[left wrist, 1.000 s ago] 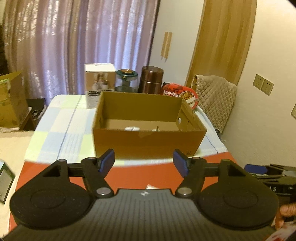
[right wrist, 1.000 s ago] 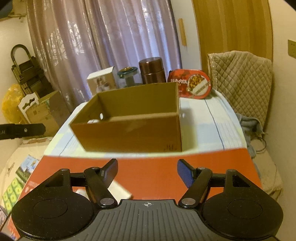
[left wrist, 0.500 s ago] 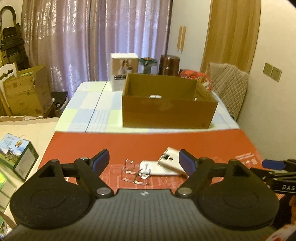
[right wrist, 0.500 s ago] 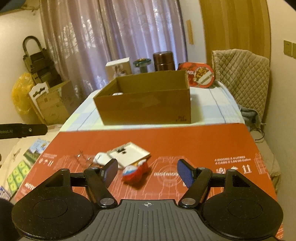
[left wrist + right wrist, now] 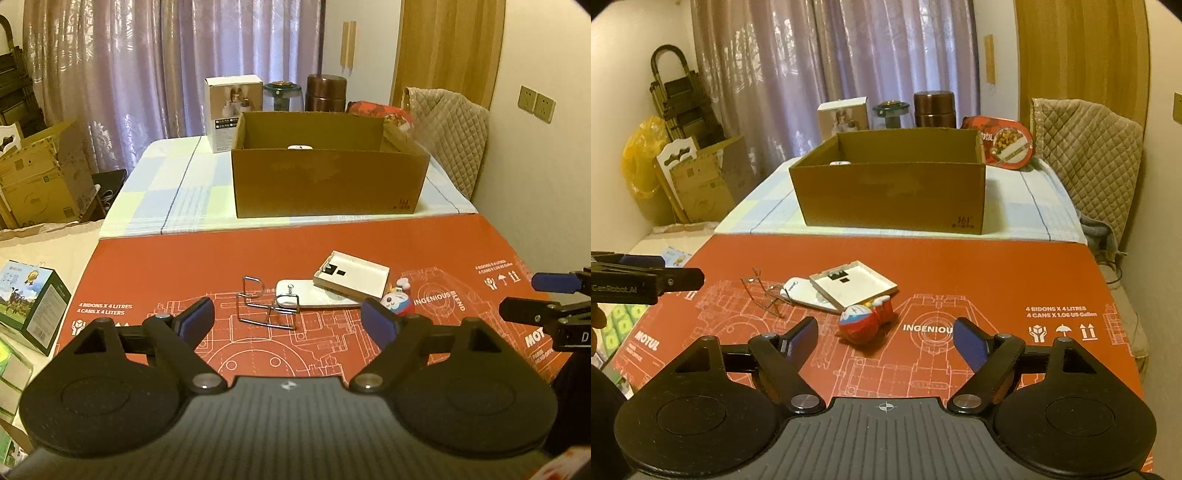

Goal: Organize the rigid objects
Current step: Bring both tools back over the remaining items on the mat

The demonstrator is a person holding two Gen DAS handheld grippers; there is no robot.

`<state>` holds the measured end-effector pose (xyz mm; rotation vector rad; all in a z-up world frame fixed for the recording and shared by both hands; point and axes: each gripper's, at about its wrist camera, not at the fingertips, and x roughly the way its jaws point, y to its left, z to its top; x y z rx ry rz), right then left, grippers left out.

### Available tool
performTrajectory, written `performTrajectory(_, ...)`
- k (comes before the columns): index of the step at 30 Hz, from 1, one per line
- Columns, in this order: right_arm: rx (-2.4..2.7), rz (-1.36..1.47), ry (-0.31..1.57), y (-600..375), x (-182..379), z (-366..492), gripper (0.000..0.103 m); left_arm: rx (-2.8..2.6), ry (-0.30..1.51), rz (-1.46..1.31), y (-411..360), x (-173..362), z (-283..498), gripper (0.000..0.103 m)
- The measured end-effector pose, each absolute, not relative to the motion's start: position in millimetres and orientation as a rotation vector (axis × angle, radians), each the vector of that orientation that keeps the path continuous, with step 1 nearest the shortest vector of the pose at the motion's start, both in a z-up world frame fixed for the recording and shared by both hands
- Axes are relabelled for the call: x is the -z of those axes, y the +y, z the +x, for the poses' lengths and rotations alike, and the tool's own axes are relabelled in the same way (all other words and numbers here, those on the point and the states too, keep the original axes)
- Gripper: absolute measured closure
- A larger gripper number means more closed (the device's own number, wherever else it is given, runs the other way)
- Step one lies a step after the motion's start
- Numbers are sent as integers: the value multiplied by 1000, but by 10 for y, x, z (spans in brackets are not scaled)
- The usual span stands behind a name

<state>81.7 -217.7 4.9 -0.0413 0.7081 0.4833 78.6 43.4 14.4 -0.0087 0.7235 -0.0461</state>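
On the red cardboard sheet [image 5: 155, 280] lie a wire rack [image 5: 264, 304], a flat white oval device [image 5: 314, 293], a white rectangular box [image 5: 351, 274] leaning on it, and a blue, white and red round toy [image 5: 398, 295]. They also show in the right wrist view: rack [image 5: 762, 291], device [image 5: 801, 291], box [image 5: 853, 282], toy [image 5: 866, 318]. An open brown cardboard box [image 5: 328, 173] stands behind, with a white object [image 5: 300, 147] inside. My left gripper [image 5: 288, 319] is open and empty, short of the rack. My right gripper [image 5: 886, 339] is open and empty, just short of the toy.
Behind the cardboard box stand a white carton [image 5: 233, 110], a glass jar [image 5: 283, 96], a brown canister [image 5: 327, 92] and a red food tub [image 5: 1006, 146]. A quilted chair [image 5: 1086, 147] is at the right. Cardboard boxes [image 5: 40, 173] and a green carton [image 5: 31, 306] sit left.
Both grippers have pulled back and away from the cardboard box. The small objects on the red sheet have come into view in front of them. Both stay open.
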Motion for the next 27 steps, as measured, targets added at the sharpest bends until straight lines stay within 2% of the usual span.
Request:
performTrajectory(5, -493, -52, 722, -2174, 42, 870, 25, 85, 722, 11, 424, -20, 875, 16)
performTrajectory(27, -655, -185, 799, -1884, 611, 1448, 24, 149, 801, 120, 666, 807, 1524, 13)
